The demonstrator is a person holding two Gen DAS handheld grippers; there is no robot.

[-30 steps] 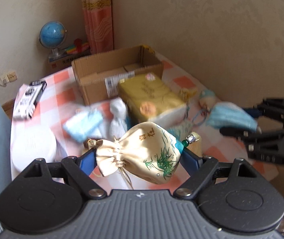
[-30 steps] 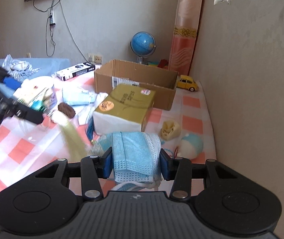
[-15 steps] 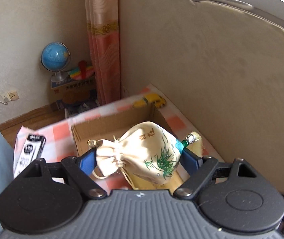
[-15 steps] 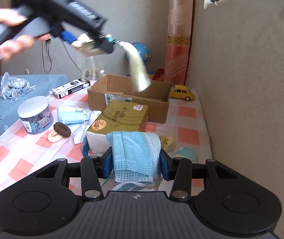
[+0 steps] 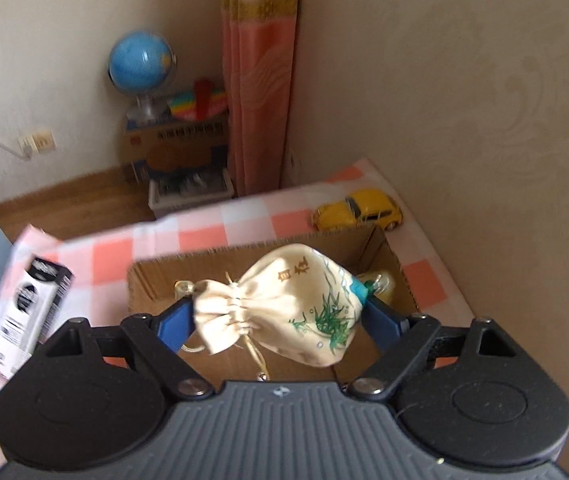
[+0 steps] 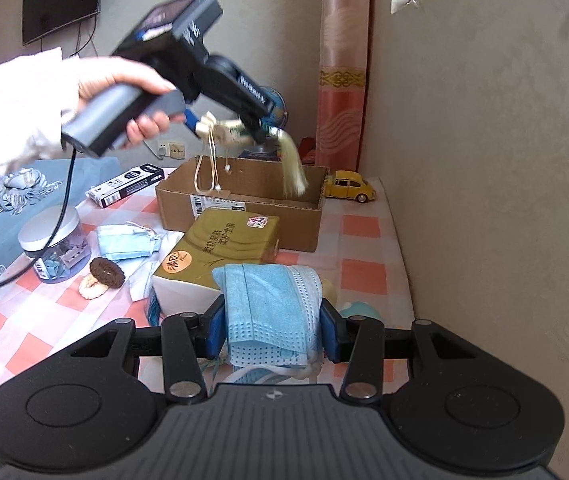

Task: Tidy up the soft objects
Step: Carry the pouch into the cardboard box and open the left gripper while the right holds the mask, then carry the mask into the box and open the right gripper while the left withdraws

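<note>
Pouch [image 5: 280, 304], cream with green print, clamped in left gripper [image 5: 280, 320] above the open box [image 5: 152, 280]; jaws have just eased slightly wider. Mask [image 6: 272, 312], blue, pinched in right gripper [image 6: 272, 334] before the box, over checked cloth [image 6: 364, 248].

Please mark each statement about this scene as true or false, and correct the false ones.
1. The left gripper holds a cream drawstring pouch above the open cardboard box. True.
2. The right gripper is empty. False: it is shut on a folded blue face mask.
3. A yellow toy car stands inside the box. False: it stands on the checked cloth, beside the box.
4. A blue globe stands beyond the table's far end. True.
</note>
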